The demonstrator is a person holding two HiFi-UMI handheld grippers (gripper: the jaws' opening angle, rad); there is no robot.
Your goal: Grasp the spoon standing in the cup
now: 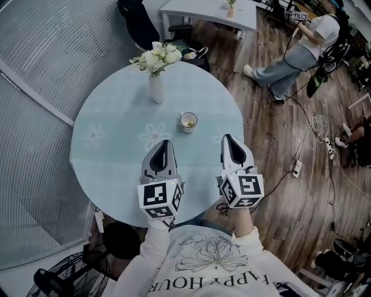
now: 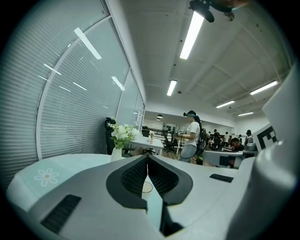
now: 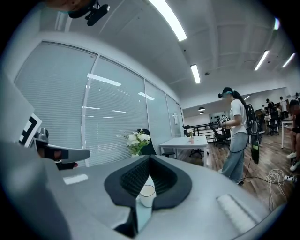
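Note:
A small white cup (image 1: 188, 122) stands near the middle of the round table (image 1: 104, 116), which has a pale blue cloth. Something yellowish lies inside the cup; I cannot make out a spoon. My left gripper (image 1: 164, 142) hovers over the table just short of the cup and to its left, jaws shut and empty. My right gripper (image 1: 226, 138) is level with it on the cup's right, also shut and empty. In the left gripper view the cup (image 2: 146, 187) shows low behind the closed gripper (image 2: 147, 157). The right gripper view shows the cup (image 3: 146, 196) behind its closed gripper (image 3: 150, 157).
A white vase of white flowers (image 1: 156, 81) stands at the table's far side. A person (image 1: 295, 52) stands on the wooden floor at the right, near cables and a power strip (image 1: 297, 168). A white table (image 1: 214, 14) is behind, a fan (image 1: 58, 278) bottom left.

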